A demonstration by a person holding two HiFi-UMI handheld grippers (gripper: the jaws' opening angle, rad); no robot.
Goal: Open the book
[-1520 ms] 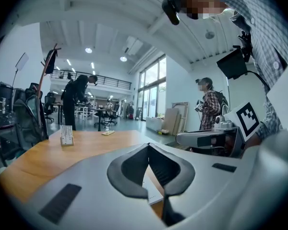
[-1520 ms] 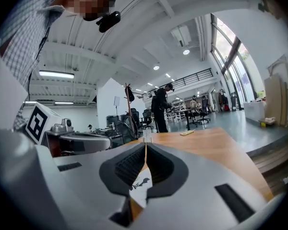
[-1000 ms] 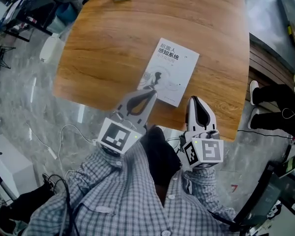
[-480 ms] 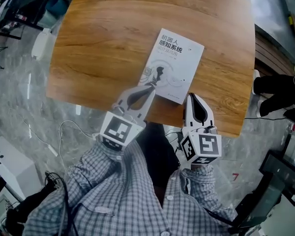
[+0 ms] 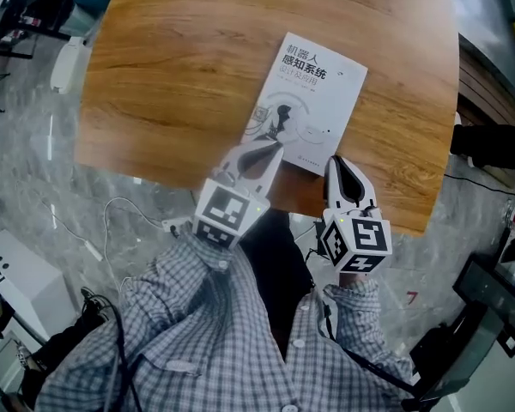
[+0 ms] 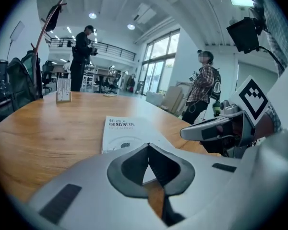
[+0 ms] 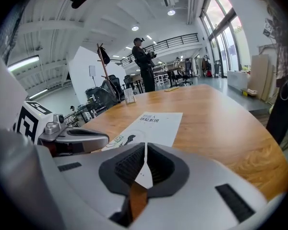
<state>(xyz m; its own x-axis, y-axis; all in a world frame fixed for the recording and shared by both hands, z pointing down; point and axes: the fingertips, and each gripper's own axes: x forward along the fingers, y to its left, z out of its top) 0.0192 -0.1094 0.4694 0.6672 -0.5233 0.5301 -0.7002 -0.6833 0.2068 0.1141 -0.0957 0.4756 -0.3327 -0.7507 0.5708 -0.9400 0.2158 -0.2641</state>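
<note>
A closed white book (image 5: 313, 101) with dark print on its cover lies flat on the wooden table (image 5: 180, 67), near the front edge. My left gripper (image 5: 275, 148) is shut and empty, its tip over the book's near left corner. My right gripper (image 5: 336, 161) is also shut and empty, its tip just short of the book's near right corner. In the left gripper view the book (image 6: 121, 133) lies just beyond my shut left gripper (image 6: 148, 145), with the right gripper (image 6: 206, 131) beside it. In the right gripper view the book (image 7: 156, 123) lies ahead of my shut right gripper (image 7: 145, 145).
A small upright card stand (image 6: 63, 90) sits at the table's far edge. Two people stand beyond the table, one (image 6: 82, 56) at the far side and another (image 6: 202, 92) to the right. A white box (image 5: 17, 273) and cables lie on the floor to the left.
Both grippers have sunk toward the table's front edge and tilted further down, their tips now at the book's near edge. Both stay shut.
</note>
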